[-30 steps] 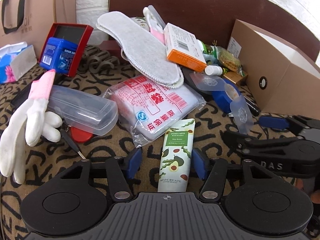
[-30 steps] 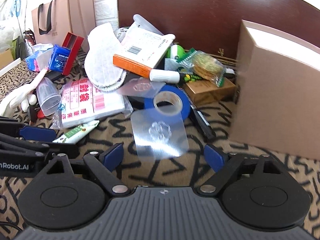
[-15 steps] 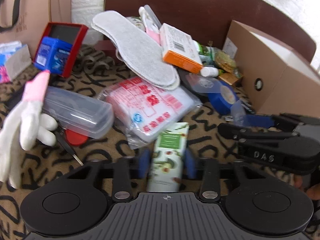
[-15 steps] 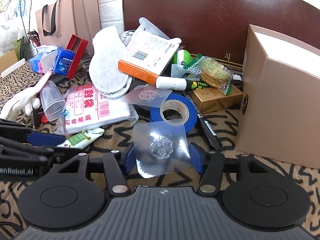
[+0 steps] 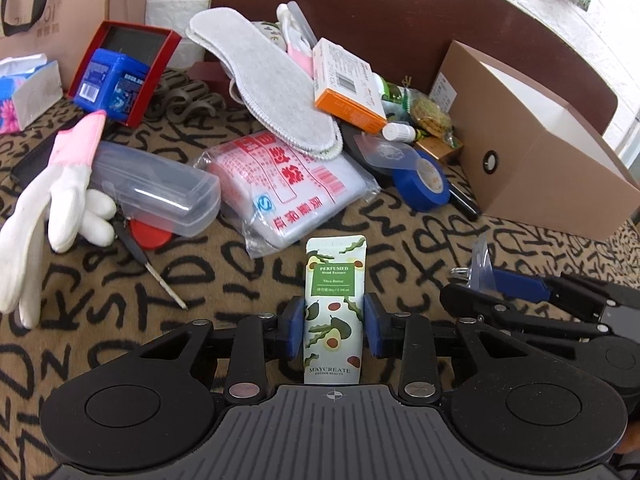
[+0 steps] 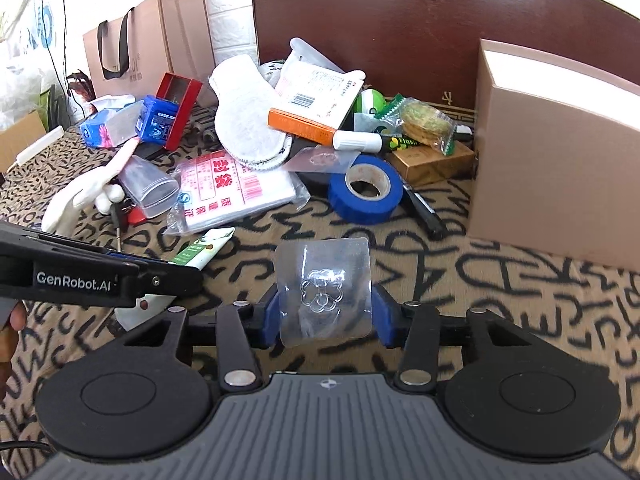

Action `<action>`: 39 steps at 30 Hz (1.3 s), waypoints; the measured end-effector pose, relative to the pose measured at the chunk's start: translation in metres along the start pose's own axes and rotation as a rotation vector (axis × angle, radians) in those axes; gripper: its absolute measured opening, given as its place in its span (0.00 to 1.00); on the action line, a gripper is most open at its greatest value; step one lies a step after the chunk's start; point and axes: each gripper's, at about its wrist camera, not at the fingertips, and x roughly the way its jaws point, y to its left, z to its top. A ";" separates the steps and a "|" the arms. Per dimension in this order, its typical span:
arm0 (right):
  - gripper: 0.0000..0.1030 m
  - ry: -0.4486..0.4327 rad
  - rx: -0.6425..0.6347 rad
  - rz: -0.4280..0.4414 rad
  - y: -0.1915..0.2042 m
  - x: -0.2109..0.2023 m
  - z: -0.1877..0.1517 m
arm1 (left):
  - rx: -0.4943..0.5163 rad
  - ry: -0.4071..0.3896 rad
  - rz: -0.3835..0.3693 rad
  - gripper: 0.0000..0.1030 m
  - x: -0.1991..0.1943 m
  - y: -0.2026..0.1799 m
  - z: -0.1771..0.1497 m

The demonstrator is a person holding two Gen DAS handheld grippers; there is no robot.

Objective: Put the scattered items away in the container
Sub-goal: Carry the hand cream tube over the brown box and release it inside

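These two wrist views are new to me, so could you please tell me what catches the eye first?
First, the hand cream tube, upright between the left tool's closing pads near the bottom centre. Likewise the clear plastic hook sheet is pinched in the right tool, which is also closing. Behind both lies a heap of clutter beside the brown box at the right.

The left tool [image 5: 333, 330] points downward, its blue pads [image 5: 295, 332] closing on a hand cream tube [image 5: 334, 308]. Just beside it, the right tool [image 6: 325, 314] tilts down too, jaws closing on a clear plastic packet [image 6: 324, 292]. A fingertip [image 6: 16, 316] shows behind the left tool
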 end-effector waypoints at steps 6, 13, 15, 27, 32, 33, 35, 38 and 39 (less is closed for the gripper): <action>0.50 -0.017 0.016 -0.008 0.001 -0.021 -0.008 | 0.012 -0.018 -0.019 0.29 -0.016 -0.010 -0.004; 0.50 -0.066 0.034 -0.030 -0.007 -0.049 -0.010 | 0.047 -0.057 -0.080 0.29 -0.035 -0.035 0.005; 0.50 -0.082 0.037 -0.042 -0.012 -0.058 -0.009 | 0.058 -0.065 -0.105 0.29 -0.039 -0.044 0.011; 0.50 -0.212 0.038 -0.167 -0.058 -0.106 0.017 | 0.120 -0.135 -0.283 0.29 -0.054 -0.113 0.073; 0.50 -0.258 0.032 -0.230 -0.081 -0.119 0.033 | 0.139 -0.157 -0.320 0.29 -0.051 -0.139 0.104; 0.50 -0.265 0.030 -0.243 -0.087 -0.121 0.036 | 0.142 -0.161 -0.325 0.29 -0.050 -0.144 0.111; 0.50 -0.277 0.031 -0.268 -0.098 -0.125 0.041 | 0.145 -0.171 -0.337 0.29 -0.048 -0.154 0.125; 0.50 -0.288 0.032 -0.306 -0.117 -0.127 0.051 | 0.154 -0.181 -0.347 0.29 -0.043 -0.167 0.144; 0.50 -0.289 0.033 -0.318 -0.123 -0.126 0.054 | 0.157 -0.182 -0.347 0.29 -0.040 -0.172 0.150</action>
